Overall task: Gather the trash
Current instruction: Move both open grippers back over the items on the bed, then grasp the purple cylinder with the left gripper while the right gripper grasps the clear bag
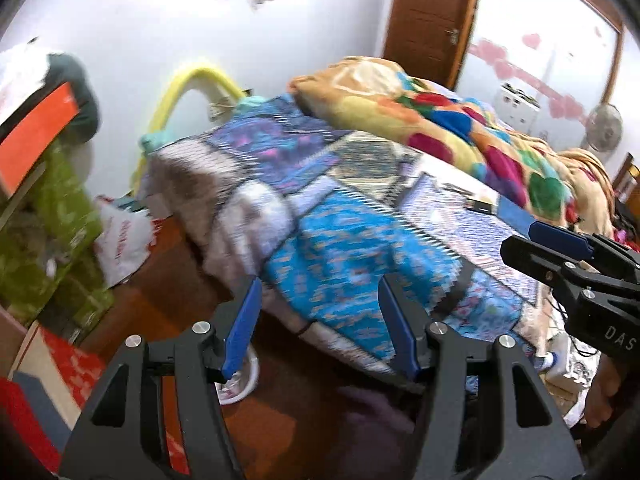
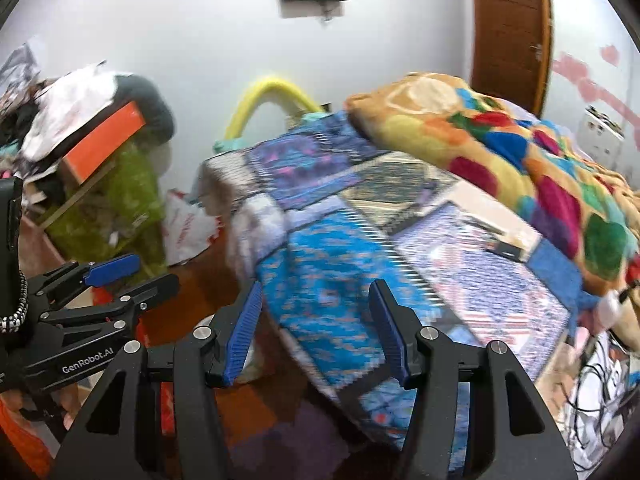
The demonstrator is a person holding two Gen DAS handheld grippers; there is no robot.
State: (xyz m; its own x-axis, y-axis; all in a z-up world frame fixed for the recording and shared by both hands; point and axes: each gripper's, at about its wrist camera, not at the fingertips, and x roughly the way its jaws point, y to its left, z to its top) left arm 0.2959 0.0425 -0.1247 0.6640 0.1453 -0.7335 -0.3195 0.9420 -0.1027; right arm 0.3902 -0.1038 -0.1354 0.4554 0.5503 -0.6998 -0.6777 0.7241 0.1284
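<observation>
A: What sits at the far left?

B: A heap of clutter: an orange flat box (image 2: 105, 142) tilted on a green patterned bag (image 2: 120, 208), with a white plastic bag printed in red (image 1: 122, 240) on the brown floor (image 1: 176, 280) just right of it. Whether any of that is the trash I cannot tell; the views are blurred.

A: And the left gripper (image 1: 320, 332)?

B: Its blue-padded fingers (image 1: 242, 328) stand apart, released, with nothing between them. Beyond them lies the corner of the bed with a blue patchwork cover (image 1: 344, 240). A white round rim (image 1: 250, 380), perhaps a bowl or bin, sits on the floor near the left finger.

A: Further right?

B: A yellow curved tube (image 1: 192, 80) stands against the white wall (image 1: 140, 20) behind the bed. A yellow blanket with coloured spots (image 1: 460, 128) is bunched on the far side, and a brown wooden door (image 1: 428, 16) stands behind it.

A: The right gripper (image 2: 316, 332)?

B: Also released and empty, fingers (image 2: 386, 332) spread over the bed's near corner. Tangled black cables (image 2: 600, 380) lie at the far right.
</observation>
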